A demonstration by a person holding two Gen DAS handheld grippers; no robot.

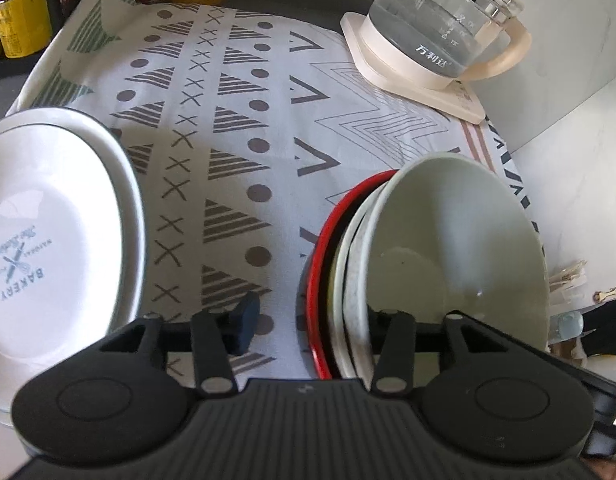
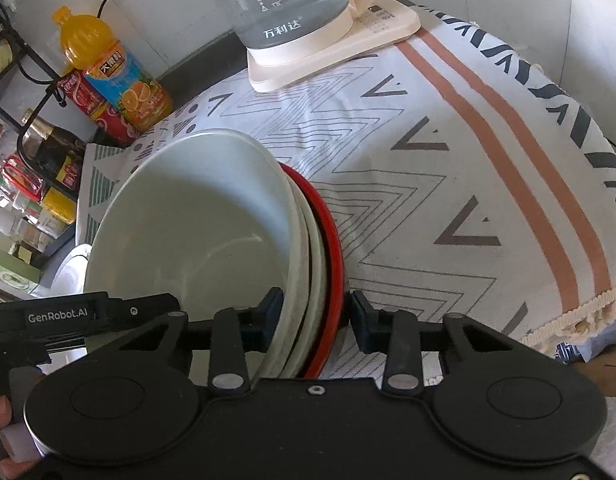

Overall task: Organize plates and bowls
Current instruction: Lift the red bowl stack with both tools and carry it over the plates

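Note:
A nested stack of bowls is held tilted over the patterned cloth: a pale green bowl (image 1: pixel 459 240) innermost, white bowls behind it, and a red-rimmed bowl (image 1: pixel 321 256) outermost. My left gripper (image 1: pixel 308 320) straddles the stack's rim; its left fingertip (image 1: pixel 244 320) is outside, the right finger hidden inside the bowl. My right gripper (image 2: pixel 313 316) is shut on the same stack (image 2: pixel 212 224), pads pressing the green bowl's inside and the red bowl (image 2: pixel 333 256) outside. A stack of white "BAKERY" plates (image 1: pixel 48 240) sits at the left.
A glass kettle (image 1: pixel 439 28) on a cream base stands at the back right, also in the right wrist view (image 2: pixel 292 12). An orange juice bottle (image 2: pixel 116 76) and sauce bottles on a black rack (image 2: pixel 32 148) line the back left. The cloth's fringed edge (image 2: pixel 579 316) drops off at right.

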